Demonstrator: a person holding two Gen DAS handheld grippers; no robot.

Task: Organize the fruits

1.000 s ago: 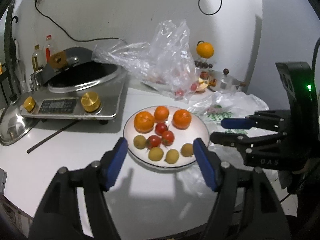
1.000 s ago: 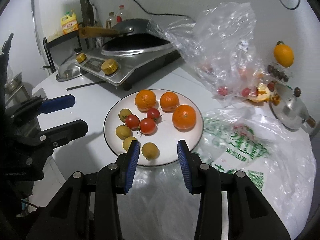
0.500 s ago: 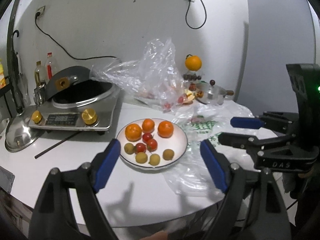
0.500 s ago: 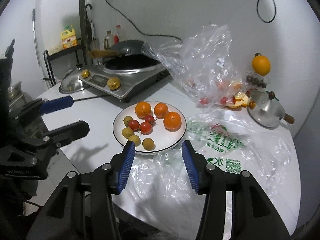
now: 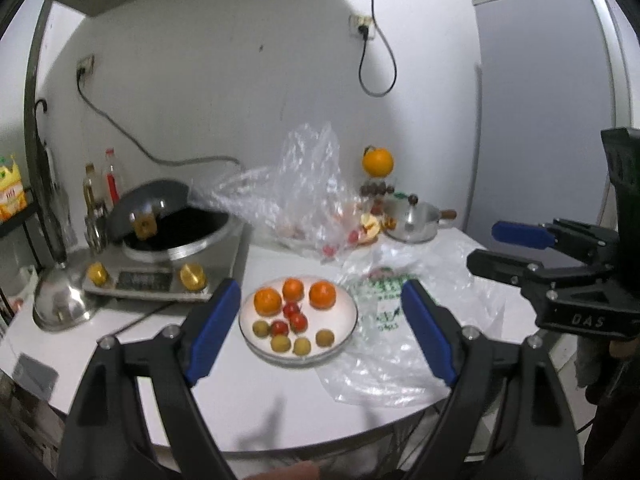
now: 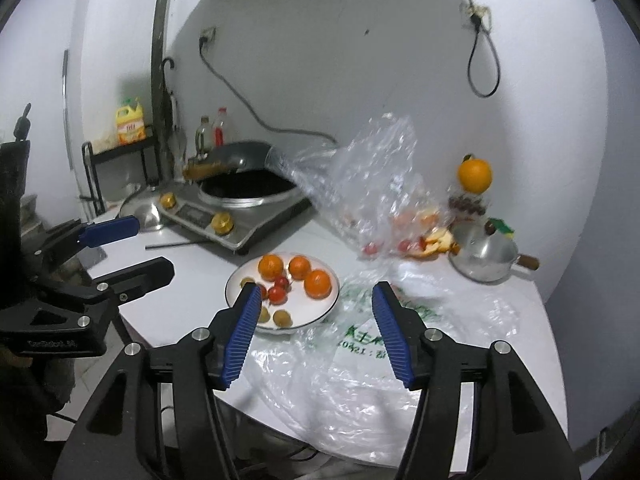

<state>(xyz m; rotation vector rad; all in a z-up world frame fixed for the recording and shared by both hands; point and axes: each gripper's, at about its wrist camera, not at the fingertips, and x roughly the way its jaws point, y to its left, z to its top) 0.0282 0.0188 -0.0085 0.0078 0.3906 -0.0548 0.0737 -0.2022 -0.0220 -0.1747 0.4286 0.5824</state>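
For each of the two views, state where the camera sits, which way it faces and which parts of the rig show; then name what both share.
Left wrist: sits on the left gripper, looking slightly down across the table at the plate; own open blue-padded fingers below, right gripper at right.
Right wrist: sits on the right gripper, same aim from further right; own open fingers, left gripper at left.
Shared: plate, cooker, clear bag, small pot.

Dim, soft-focused fisheye views, dark curved corners, faint shadows on the table (image 5: 132,344).
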